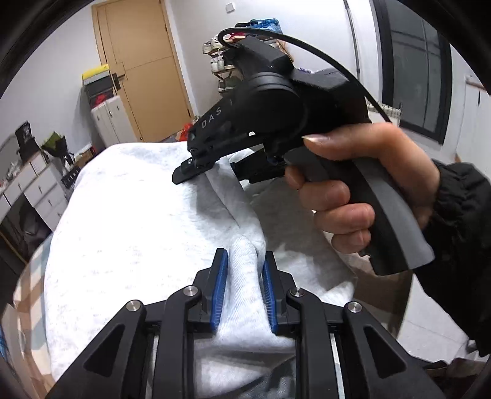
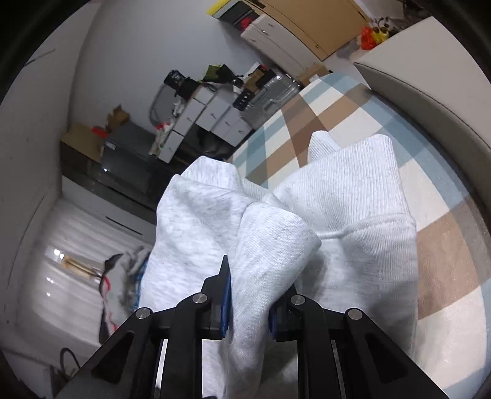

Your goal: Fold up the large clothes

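**Camera placement: two wrist fisheye views over the light grey garment**

The left wrist view sat just behind the left gripper (image 1: 244,288) and looked forward and downward along its fingers, very near the light grey garment (image 1: 129,221). It faced the far wall with the wooden door (image 1: 144,70) beyond the garment, and took in the right gripper (image 1: 196,168) and the hand (image 1: 368,190) gripping its handle, above the garment. The right wrist view sat just behind the right gripper (image 2: 250,300), equally near the garment (image 2: 353,214), and was rolled, so the room appeared tilted. Beyond the garment it showed the checked cover (image 2: 337,116). Both views shared the garment and the door (image 2: 322,24).
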{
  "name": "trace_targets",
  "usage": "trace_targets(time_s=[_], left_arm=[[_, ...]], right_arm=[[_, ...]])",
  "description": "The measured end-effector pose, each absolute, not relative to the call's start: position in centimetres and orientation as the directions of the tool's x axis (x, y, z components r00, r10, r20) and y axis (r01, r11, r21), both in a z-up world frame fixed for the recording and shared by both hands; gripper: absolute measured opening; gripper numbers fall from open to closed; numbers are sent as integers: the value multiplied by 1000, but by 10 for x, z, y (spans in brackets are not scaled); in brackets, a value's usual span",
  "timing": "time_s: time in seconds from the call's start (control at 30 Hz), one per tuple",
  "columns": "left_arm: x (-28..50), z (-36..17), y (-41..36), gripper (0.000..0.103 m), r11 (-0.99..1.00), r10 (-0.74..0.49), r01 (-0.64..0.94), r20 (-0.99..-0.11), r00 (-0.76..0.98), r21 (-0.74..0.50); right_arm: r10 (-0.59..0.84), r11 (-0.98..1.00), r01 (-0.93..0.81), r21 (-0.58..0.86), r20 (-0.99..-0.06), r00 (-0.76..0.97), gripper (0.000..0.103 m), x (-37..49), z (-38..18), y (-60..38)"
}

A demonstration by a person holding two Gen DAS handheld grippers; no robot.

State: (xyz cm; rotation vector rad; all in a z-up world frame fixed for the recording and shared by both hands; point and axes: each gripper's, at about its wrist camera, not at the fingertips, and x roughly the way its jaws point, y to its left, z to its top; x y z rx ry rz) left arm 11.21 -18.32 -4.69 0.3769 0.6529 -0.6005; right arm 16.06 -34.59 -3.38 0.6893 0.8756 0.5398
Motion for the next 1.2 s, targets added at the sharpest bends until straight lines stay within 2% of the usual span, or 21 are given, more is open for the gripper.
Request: trace_targets(time_s=[0.1,0.13,0.17,0.2,0.23,0.33,0.47,0.67,0.77,0.9,0.93,1.1,1.13,1.17,1.2], left_arm=[[117,-42,-169,16,771,-432,631,-663,612,80],[114,-40,-165,19,763,-448,643,-663,600,66],[111,-40,-163,26,757,-461,651,-663,590,54],[107,-39,-163,28,751,-478,660,-662,578,35],[104,-36,-161,29,747,-496,665,-655,571,14],[91,-24,-144,31,736,-555,675,-621,553,-57],[92,-8,-110,37,715,-652,659,-565,506,-235],[96,-2,-72,37,761,-640,555,-525,561,-335],[94,-13,-57,36,759,-650,508,-506,567,-406],[93,-6,-74,37,788,-613,506,-525,590,-352],[91,-2,-72,37,778,-625,520,-516,586,-352],[87,-5,-32,37,812,-583,468,-511,631,-349],[87,-10,-22,37,824,-567,440,-523,637,-357],[89,-16,-16,42,830,-558,421,-538,632,-365],[91,-22,-11,45,831,-556,410,-566,609,-375]], right_arm=[[678,662,-134,738,-512,528,24,166,-31,-343],[662,678,-126,725,-526,535,33,164,-26,-342],[644,695,-117,710,-541,542,48,170,-24,-344],[628,706,-105,700,-550,550,57,169,-22,-344],[621,710,-105,697,-548,560,61,159,-14,-347],[612,727,-143,671,-540,578,61,132,1,-355],[626,712,-147,687,-525,577,61,86,1,-359],[686,679,-206,705,-508,521,61,58,-5,-327],[733,634,-245,733,-469,494,61,50,-6,-314],[773,586,-309,749,-403,489,62,52,4,-299],[774,591,-316,742,-411,482,65,56,4,-293],[757,641,-330,693,-500,420,65,75,-11,-256],[736,669,-335,664,-526,427,61,78,-12,-249],[701,708,-338,620,-559,443,43,81,-12,-243],[688,721,-338,604,-569,450,30,81,-13,-242]])
